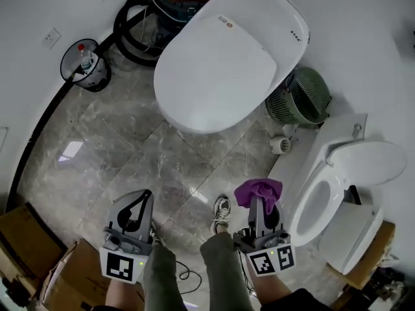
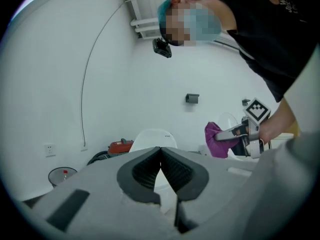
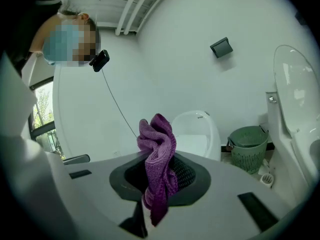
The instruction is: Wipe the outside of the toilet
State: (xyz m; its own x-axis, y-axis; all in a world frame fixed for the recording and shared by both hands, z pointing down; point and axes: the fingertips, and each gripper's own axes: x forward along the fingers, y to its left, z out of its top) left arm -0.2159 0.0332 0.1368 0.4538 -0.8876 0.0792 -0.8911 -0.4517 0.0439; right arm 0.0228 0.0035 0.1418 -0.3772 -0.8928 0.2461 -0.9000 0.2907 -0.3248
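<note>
- Toilet (image 1: 363,164) with its lid up stands at the right of the head view, on the marble floor (image 1: 130,148). Its long axis runs slantwise, from the raised lid at the far right down to the bowl's front end, which is nearest the person.
- A second, closed toilet (image 1: 227,57) stands further ahead, well apart from both claws. The task sentence does not say which toilet is meant.
- Purple cloth (image 1: 258,191) sticks up in a bunch from the right claw (image 1: 259,203), whose jaws are clamped on it. In the right gripper view the loose end hangs down between the pads.
- The open toilet's outer wall lies just to the right of that claw, near but apart, so I judge that a short sideways reach would bring the cloth against the bowl's outside.
- Left claw (image 1: 141,203) hangs on the far side of the person's legs, away from the open toilet. Its jaws are pressed together with nothing between them, so the right hand is clearly the nearer one for wiping.
- A green basket (image 1: 301,96) sits between the two toilets, beside the open one's tank end.
</note>
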